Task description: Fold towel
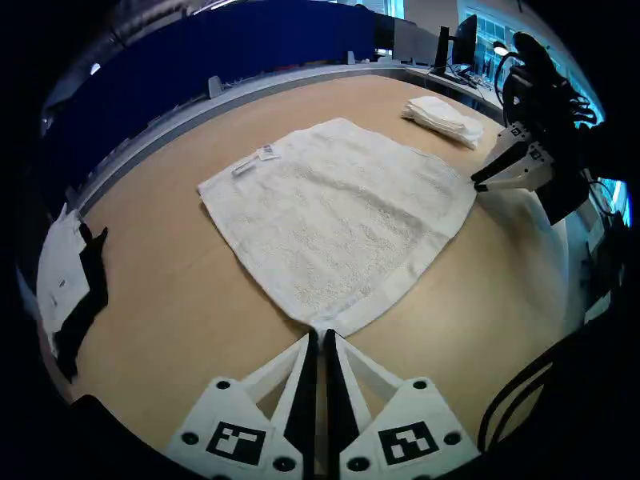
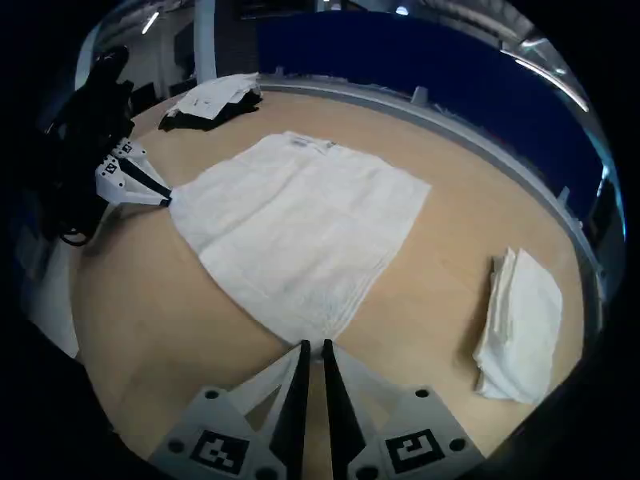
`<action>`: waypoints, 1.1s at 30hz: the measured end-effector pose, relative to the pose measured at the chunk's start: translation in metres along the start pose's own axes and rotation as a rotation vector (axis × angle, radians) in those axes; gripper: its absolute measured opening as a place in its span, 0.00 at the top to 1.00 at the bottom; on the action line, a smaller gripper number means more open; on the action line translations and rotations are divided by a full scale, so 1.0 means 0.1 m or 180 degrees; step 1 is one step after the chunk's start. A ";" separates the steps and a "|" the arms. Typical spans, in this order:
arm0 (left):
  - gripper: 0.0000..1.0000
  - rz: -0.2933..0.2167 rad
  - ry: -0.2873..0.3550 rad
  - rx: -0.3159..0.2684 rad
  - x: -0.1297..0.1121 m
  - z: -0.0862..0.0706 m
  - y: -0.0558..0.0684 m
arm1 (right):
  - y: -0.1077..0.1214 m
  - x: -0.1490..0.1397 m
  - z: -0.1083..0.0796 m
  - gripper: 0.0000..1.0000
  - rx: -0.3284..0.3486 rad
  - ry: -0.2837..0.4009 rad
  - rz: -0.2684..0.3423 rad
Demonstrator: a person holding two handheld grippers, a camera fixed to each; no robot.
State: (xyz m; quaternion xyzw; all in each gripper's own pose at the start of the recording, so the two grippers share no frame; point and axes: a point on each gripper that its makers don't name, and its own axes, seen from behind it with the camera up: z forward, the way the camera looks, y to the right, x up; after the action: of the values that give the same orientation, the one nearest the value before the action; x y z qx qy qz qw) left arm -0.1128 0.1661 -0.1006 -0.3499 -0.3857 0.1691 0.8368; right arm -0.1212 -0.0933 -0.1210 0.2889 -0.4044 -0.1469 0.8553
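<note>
A white towel (image 1: 336, 216) lies spread flat on the pale wooden bench (image 1: 168, 304), one corner pointing at each camera. A small tag (image 1: 265, 152) sits at its far edge in the left gripper view.

The left claw (image 1: 320, 336) is at the near corner of the towel. Its two fingers are drawn narrow, almost together, and the tip of the corner runs in between them, so it grips the cloth there. In the right gripper view the same claw shows at the far left, its tips closed to a point on the towel's left corner, with a dark-sleeved arm behind it.

The right claw (image 2: 314, 346) is also narrow, with only a slim gap between its fingers, and the towel's near corner is nipped between the tips. In the left gripper view it shows at the right, pinched on the towel's right corner.

So each claw has one of two neighbouring corners, and the rest of the towel rests on the bench.

A stack of folded towels (image 2: 520, 320) lies on the bench to the right in the right gripper view, well apart from the spread towel. A black-and-white bundle (image 1: 68, 280) lies at the bench's left edge in the left gripper view. A blue partition (image 1: 240, 40) runs along the far side of the bench.
</note>
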 end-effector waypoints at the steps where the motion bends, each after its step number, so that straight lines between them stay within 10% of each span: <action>1: 0.93 0.0001 0.0000 0.0000 0.00 -0.01 0.00 | 0.00 0.01 0.00 0.88 -0.0001 0.0004 -0.0001; 33: 0.94 -0.0301 0.0202 0.0072 0.42 -0.57 -0.06 | -0.04 0.66 -0.65 0.88 -0.0016 0.0394 -0.0006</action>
State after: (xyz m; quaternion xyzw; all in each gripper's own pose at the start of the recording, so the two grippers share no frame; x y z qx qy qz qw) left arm -0.0427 0.1595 -0.1006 -0.3270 -0.3732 0.1224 0.8596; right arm -0.0292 -0.1042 -0.1160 0.2956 -0.3501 -0.1306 0.8792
